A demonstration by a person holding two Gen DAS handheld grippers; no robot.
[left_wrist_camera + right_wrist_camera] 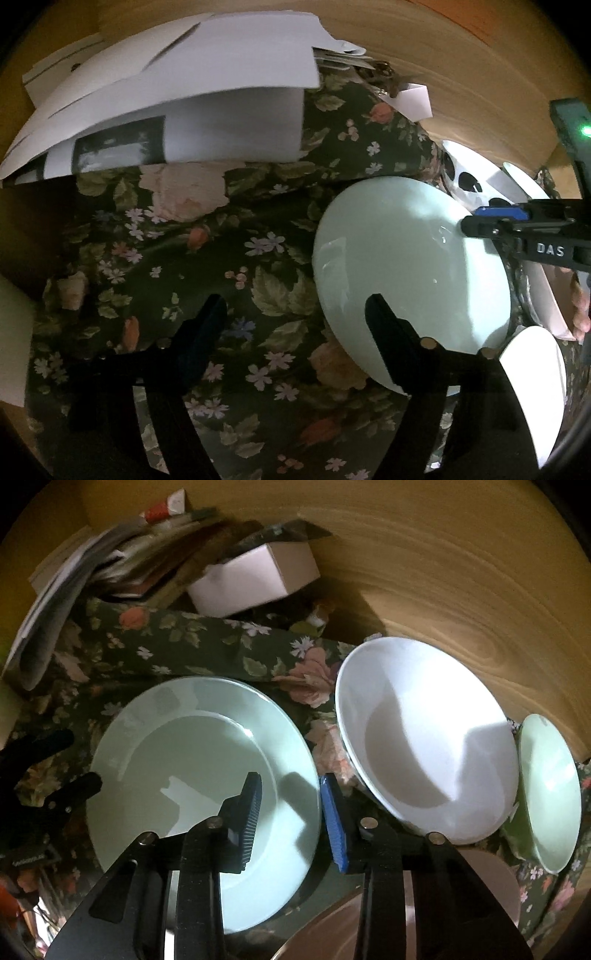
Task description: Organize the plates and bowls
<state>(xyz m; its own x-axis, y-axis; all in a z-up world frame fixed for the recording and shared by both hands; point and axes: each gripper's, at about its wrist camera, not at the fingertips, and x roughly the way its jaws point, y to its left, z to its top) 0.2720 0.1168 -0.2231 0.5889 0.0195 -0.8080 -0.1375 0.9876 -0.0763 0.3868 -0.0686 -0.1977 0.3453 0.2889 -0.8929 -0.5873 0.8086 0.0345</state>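
A pale green plate (199, 775) lies flat on a dark floral cloth (177, 642). My right gripper (291, 812) reaches down over the plate's right rim, with the dark pad above the plate's inside and the blue pad just outside the edge. A gap still shows between the pads, so the jaws stand open around the rim. In the left wrist view the same plate (402, 273) lies right of centre. My left gripper (295, 314) hangs open over the cloth (166, 240), its right finger above the plate's left edge. The right gripper (480, 221) shows at the plate's far rim.
A white bowl (424, 738) and a small green bowl (550, 794) stand right of the plate. A brownish dish (369, 926) lies at the bottom. A white box (255, 579) and loose papers (184, 92) crowd the back. Wooden tabletop (461, 572) shows beyond. Another white dish (535, 387) lies near.
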